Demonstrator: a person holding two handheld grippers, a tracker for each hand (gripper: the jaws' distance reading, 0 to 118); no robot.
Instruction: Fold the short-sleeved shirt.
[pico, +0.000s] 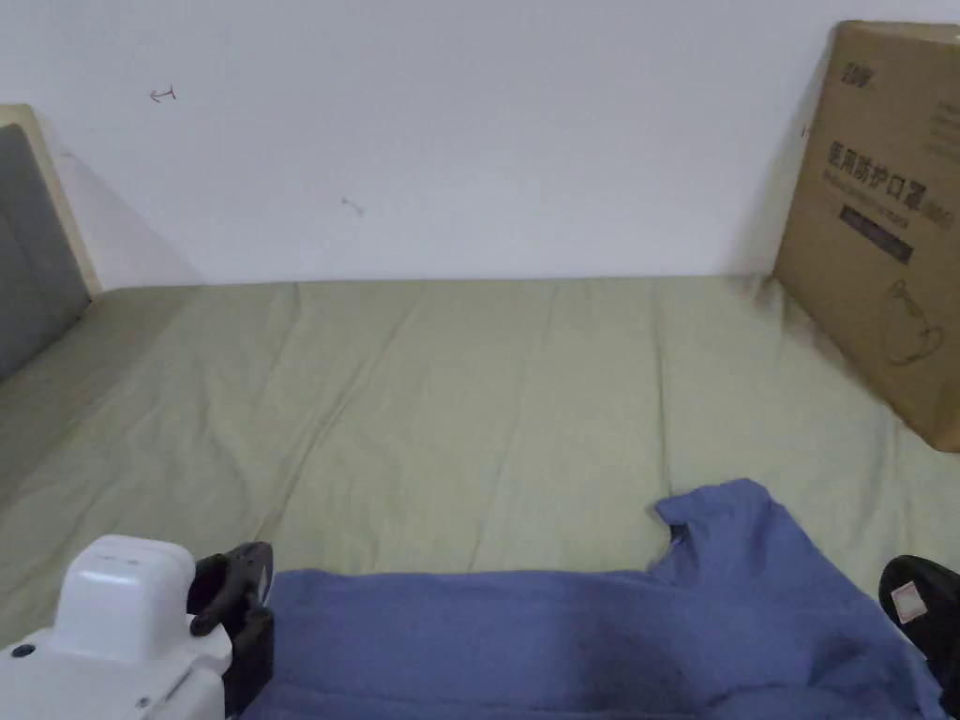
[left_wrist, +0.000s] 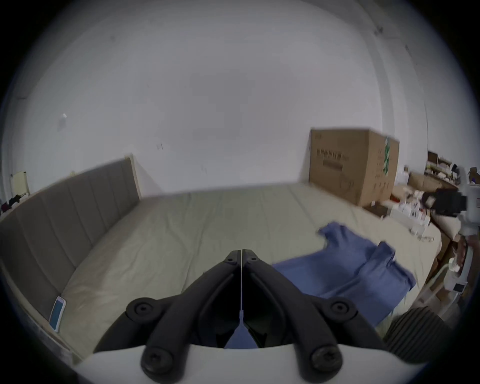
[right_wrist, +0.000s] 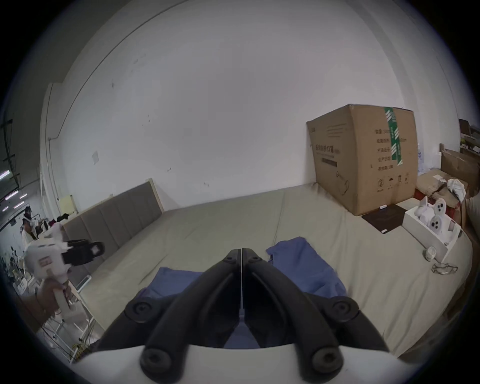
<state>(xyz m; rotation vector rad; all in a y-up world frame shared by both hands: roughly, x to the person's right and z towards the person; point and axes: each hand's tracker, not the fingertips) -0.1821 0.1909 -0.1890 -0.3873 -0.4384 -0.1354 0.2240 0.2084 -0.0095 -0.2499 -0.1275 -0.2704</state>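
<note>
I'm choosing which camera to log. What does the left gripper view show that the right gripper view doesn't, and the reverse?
Left gripper view: the right gripper far off at the right edge, and striped fabric at lower right. Right gripper view: the left gripper at the left edge, and a person far behind it. Both: that view's own jaws closed with blue shirt cloth between them, the green bed sheet, grey headboard and cardboard carton.

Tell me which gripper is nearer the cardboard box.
Right. The right gripper sits at the shirt's right end, just below the cardboard box; the left gripper is across the bed.
</note>
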